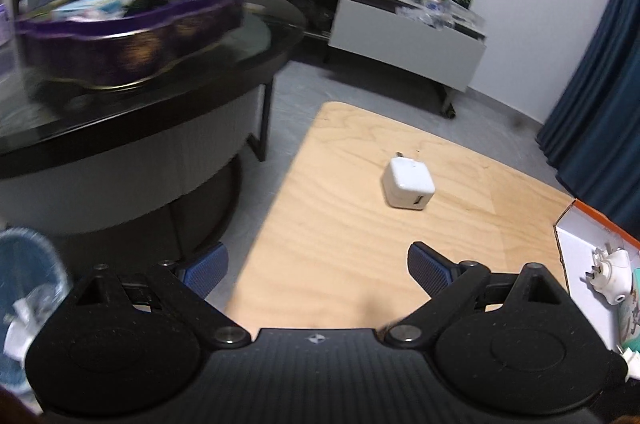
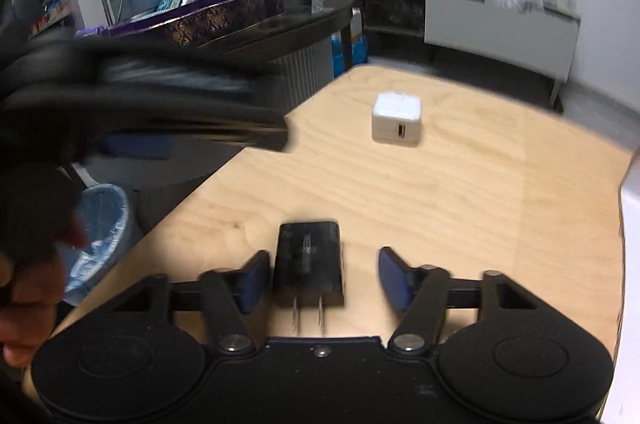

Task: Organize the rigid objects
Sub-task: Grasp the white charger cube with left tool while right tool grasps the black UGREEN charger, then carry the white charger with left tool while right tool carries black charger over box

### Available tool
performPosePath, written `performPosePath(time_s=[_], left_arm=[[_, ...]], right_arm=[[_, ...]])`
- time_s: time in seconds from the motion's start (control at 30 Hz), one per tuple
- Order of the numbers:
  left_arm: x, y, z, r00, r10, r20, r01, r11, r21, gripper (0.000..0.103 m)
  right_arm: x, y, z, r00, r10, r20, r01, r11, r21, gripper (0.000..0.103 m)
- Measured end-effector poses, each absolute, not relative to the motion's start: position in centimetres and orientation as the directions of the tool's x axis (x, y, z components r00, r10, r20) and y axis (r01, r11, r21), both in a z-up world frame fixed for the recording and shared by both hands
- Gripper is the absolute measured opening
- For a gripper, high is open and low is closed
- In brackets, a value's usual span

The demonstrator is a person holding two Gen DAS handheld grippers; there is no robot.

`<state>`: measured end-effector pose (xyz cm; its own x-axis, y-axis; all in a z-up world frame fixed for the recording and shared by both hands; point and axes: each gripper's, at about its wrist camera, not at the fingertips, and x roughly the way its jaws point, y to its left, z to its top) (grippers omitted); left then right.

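A white cube charger lies on the light wooden table, ahead of my open, empty left gripper. It also shows in the right wrist view. A black plug adapter lies flat between the blue pads of my open right gripper, prongs pointing back at the camera; the left pad is close beside it, the right pad apart. A white box with an orange rim at the table's right holds a white plug and other items.
The left gripper appears blurred at the left of the right wrist view. A dark round table carries a purple tin full of boxes. A blue-lined bin stands on the floor at the left. A grey cabinet is behind.
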<state>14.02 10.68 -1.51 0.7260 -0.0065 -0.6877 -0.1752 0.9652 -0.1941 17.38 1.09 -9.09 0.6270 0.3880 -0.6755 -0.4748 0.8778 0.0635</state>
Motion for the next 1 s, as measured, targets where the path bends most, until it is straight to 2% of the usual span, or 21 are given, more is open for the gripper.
performPosePath(time_s=[0.03, 0.17, 0.37, 0.4, 0.5, 0.53, 0.57, 0.6, 0.73, 0.83, 1.0], left_arm=[[14.9, 10.4, -1.7, 0.723, -0.018, -0.691, -0.163, 0.967, -0.195, 0.099], [18.5, 9.1, -2.5, 0.716, -0.043, -0.696, -0.100, 0.981, -0.163, 0.103], [23.0, 6.7, -4.4, 0.706, -0.019, -0.708, -0.079, 0.991, -0.106, 0.101], [23.6, 6.3, -4.8, 0.704, -0.003, -0.710, -0.082, 0.993, -0.085, 0.099], [24.5, 5.4, -5.4, 0.715, 0.037, -0.698, -0.078, 0.997, -0.028, 0.082], [24.4, 5.3, -5.4, 0.725, 0.038, -0.688, -0.075, 0.997, -0.025, 0.068], [24.2, 5.4, -5.3, 0.730, 0.032, -0.683, -0.073, 0.997, -0.030, 0.049], [23.9, 5.5, -5.1, 0.732, 0.026, -0.681, -0.069, 0.997, -0.036, 0.042], [22.1, 5.5, -4.0, 0.740, 0.010, -0.672, -0.064, 0.996, -0.055, 0.042], [19.9, 4.9, -2.5, 0.757, -0.002, -0.653, -0.057, 0.996, -0.069, 0.042], [14.4, 3.0, 0.9, 0.801, -0.065, -0.596, -0.005, 0.993, -0.115, 0.042]], right_arm=[[17.4, 1.3, -9.0, 0.630, 0.387, -0.674, -0.483, 0.874, 0.050, 0.044], [17.0, 0.2, -8.8, 0.681, 0.331, -0.653, -0.437, 0.900, 0.002, 0.043], [16.5, -3.2, -8.2, 0.683, 0.312, -0.660, -0.379, 0.924, 0.044, 0.043], [16.4, -3.7, -8.0, 0.686, 0.314, -0.657, -0.374, 0.926, 0.053, 0.043], [16.2, -4.9, -7.5, 0.708, 0.299, -0.640, -0.355, 0.934, 0.044, 0.043], [16.2, -5.3, -7.4, 0.713, 0.298, -0.635, -0.347, 0.937, 0.050, 0.043], [16.1, -5.7, -7.2, 0.718, 0.294, -0.631, -0.336, 0.940, 0.055, 0.043], [16.1, -6.1, -7.1, 0.723, 0.288, -0.627, -0.325, 0.944, 0.058, 0.043], [15.9, -7.6, -5.9, 0.739, 0.288, -0.609, -0.287, 0.952, 0.101, 0.043], [14.8, -8.6, -5.0, 0.774, 0.260, -0.578, -0.264, 0.961, 0.079, 0.043], [12.2, -11.8, -3.2, 0.818, 0.210, -0.535, -0.193, 0.977, 0.088, 0.043]])
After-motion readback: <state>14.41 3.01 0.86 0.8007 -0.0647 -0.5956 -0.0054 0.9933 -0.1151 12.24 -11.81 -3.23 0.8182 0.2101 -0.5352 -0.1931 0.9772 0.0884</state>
